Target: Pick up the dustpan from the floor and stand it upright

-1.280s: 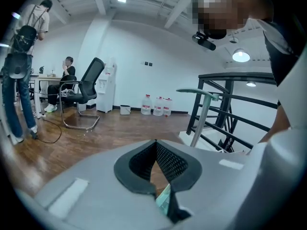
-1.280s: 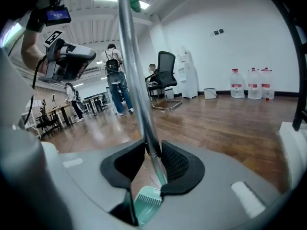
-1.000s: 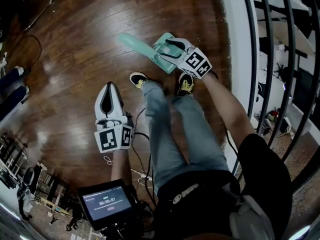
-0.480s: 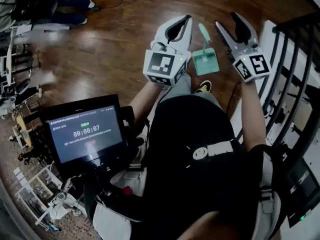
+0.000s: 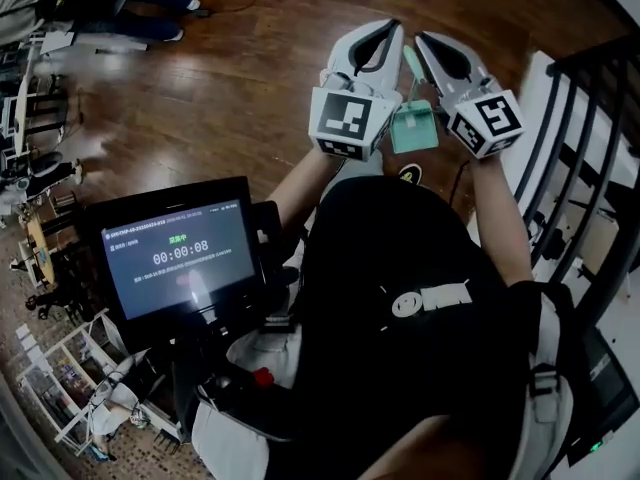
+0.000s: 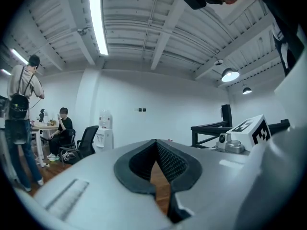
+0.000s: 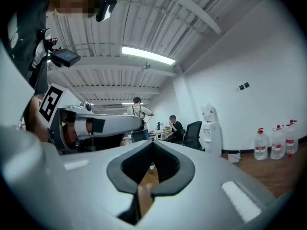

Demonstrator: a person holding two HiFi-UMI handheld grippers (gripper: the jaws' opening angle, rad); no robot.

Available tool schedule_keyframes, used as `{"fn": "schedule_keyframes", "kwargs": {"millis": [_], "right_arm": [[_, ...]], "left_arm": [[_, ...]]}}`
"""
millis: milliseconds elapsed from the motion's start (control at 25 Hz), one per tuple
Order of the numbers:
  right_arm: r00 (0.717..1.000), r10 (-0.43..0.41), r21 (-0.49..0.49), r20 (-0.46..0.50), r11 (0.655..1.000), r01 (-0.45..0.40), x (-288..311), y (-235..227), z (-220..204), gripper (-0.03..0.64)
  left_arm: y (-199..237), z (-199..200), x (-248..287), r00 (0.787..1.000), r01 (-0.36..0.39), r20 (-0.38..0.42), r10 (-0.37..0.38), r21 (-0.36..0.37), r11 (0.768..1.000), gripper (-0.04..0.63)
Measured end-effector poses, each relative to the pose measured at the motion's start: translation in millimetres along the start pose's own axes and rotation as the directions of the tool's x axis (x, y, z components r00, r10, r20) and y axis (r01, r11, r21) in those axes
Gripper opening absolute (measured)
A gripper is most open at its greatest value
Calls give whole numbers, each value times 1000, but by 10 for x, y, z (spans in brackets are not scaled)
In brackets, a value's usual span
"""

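**Both grippers shut and empty, dustpan below between them**

The left gripper (image 5: 393, 28) and right gripper (image 5: 422, 40) are held side by side, each with its jaws closed together on nothing. The teal dustpan (image 5: 413, 128) shows in the gap between them, down on the wooden floor (image 5: 220, 78). I cannot tell whether it stands upright.

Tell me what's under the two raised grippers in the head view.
The teal dustpan on the wooden floor, its handle showing between the left gripper and right gripper, plus a shoe tip. The floor straight beneath each gripper is covered by its body.
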State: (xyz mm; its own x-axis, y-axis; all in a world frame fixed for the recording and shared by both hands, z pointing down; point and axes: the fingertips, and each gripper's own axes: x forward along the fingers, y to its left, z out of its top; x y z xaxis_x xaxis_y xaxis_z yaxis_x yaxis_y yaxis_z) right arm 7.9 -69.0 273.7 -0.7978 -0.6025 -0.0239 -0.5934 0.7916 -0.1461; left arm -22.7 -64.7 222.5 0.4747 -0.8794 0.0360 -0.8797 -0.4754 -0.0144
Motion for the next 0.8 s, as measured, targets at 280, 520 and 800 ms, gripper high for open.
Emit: {"fn": "schedule_keyframes", "kwargs": {"millis": [280, 520, 800], "right_arm": [[1000, -3, -30, 7, 1000, 4, 67, -6, 114, 3], [999, -1, -55, 32, 998, 3, 71, 9, 215, 3], [999, 13, -75, 50, 997, -9, 94, 74, 262, 3]], "left_arm": [[-11, -10, 28, 1000, 1, -1, -1, -23, 1000, 20], [-33, 47, 69, 1000, 6, 13, -6, -22, 1000, 20], [-55, 73, 88, 1000, 15, 23, -15, -14, 1000, 20]]}}
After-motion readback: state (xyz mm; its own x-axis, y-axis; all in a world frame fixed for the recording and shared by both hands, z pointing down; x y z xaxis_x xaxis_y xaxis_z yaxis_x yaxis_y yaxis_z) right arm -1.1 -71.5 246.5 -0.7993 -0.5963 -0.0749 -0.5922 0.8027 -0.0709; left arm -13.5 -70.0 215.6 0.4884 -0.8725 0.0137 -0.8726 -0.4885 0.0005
